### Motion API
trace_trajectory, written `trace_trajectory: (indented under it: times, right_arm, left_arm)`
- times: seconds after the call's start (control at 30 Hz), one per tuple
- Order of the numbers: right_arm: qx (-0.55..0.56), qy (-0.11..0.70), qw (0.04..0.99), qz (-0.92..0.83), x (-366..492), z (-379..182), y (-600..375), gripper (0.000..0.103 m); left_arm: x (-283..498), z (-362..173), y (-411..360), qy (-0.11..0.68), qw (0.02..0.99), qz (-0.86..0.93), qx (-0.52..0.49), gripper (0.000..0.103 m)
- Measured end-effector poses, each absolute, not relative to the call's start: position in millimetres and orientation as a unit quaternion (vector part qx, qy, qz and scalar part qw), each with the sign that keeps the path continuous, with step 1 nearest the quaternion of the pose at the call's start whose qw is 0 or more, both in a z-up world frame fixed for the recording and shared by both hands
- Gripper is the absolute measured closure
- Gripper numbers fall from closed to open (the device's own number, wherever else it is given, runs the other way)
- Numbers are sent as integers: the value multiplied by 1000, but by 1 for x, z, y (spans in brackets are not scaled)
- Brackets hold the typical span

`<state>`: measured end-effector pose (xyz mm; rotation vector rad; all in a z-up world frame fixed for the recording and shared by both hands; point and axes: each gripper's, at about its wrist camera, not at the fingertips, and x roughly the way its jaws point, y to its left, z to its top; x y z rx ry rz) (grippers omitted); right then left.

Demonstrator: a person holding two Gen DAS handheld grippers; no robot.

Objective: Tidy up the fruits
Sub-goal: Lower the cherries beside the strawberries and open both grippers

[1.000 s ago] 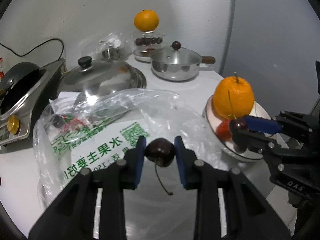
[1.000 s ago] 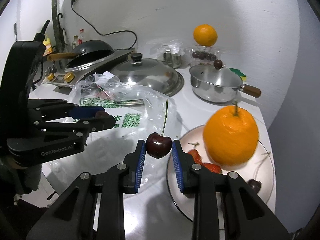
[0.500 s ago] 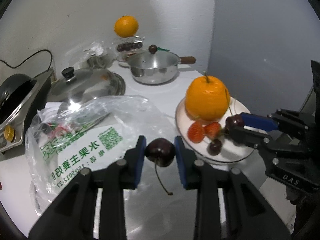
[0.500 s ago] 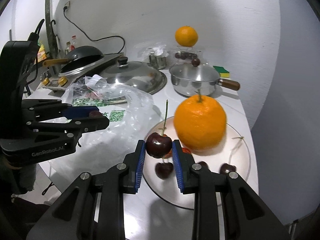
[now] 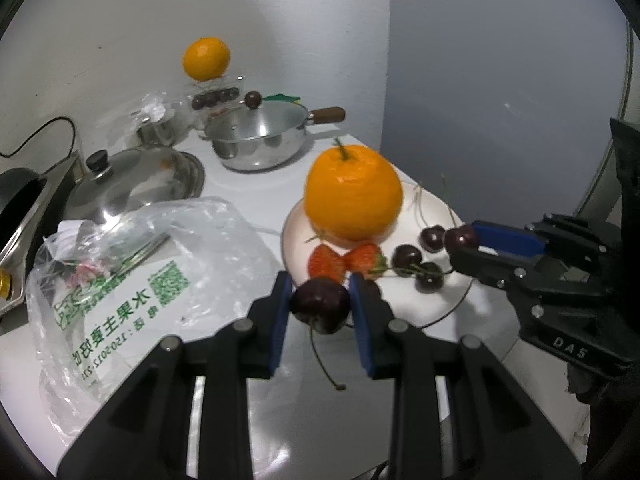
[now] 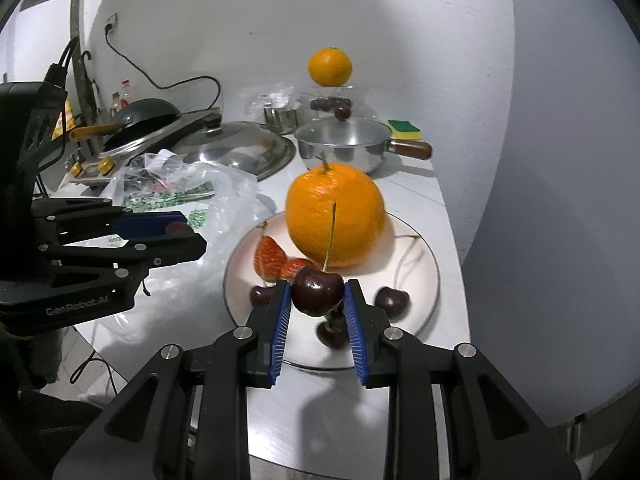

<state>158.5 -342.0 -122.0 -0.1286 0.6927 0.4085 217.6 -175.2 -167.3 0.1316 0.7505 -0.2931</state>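
Note:
My left gripper (image 5: pixel 320 305) is shut on a dark cherry (image 5: pixel 320 304), stem hanging down, at the near left edge of a white plate (image 5: pixel 434 204). My right gripper (image 6: pixel 316 300) is shut on another dark cherry (image 6: pixel 317 294), stem up, held over the plate's (image 6: pixel 424 280) front part. The plate holds a large orange (image 6: pixel 335 214), two strawberries (image 6: pixel 269 255) and several loose cherries (image 6: pixel 392 301). The right gripper also shows in the left wrist view (image 5: pixel 460 240), over the plate's right side. The left gripper shows in the right wrist view (image 6: pixel 180 232), left of the plate.
A clear plastic bag with green print (image 5: pixel 132 276) lies left of the plate. Behind stand a steel pot with a wooden handle (image 5: pixel 260 140), a steel lid (image 5: pixel 132 180), a stove with a black pan (image 6: pixel 140 120), and a second orange (image 5: pixel 206 58) on a clear box of cherries. The table edge runs right of the plate.
Both grippers, each still holding its cherry, have moved right toward the plate. The right one has come from the plate's left edge to over its front part.

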Motion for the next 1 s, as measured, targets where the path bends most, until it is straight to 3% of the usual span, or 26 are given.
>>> trace_trajectory:
  times: [1.0]
  right_arm:
    - [-42,369,910,183,183,-150,-371,74]
  left_arm:
    - [233,-195,-228,395,895,-196,66,73]
